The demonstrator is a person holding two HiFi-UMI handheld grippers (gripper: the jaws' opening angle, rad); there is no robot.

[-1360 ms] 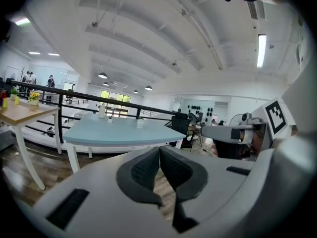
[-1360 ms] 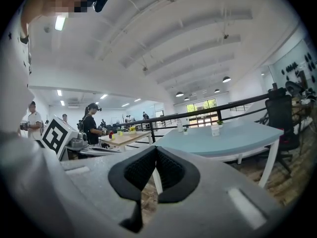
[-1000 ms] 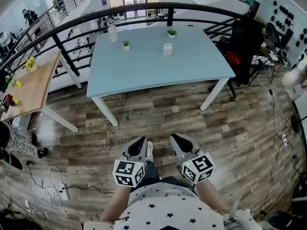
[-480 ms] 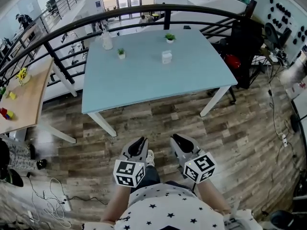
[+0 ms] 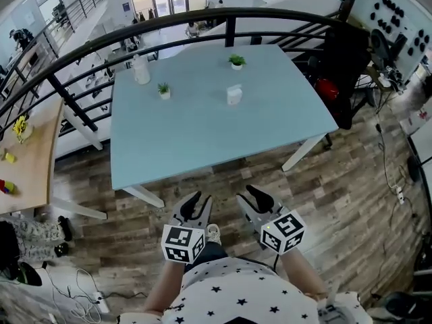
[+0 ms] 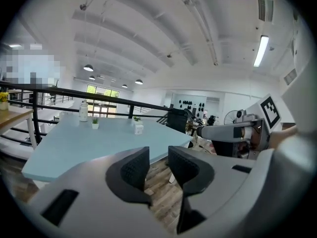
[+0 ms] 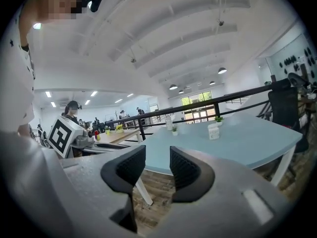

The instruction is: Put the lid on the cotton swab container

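Both grippers are out ahead of me over the wood floor [image 5: 351, 181], just short of the light blue table [image 5: 196, 140]. On the left gripper [image 5: 197, 201] the jaws have just been opening; they stand apart, with nothing between them. It's the same on the right gripper [image 5: 247, 196]: the jaws have been spreading, there's a clear gap, and it's empty. The cotton swab container [image 5: 234, 95] stands upright on the far half of the table, near two small potted plants [image 5: 164, 90], well apart from both grippers. I can't make out its lid from here.
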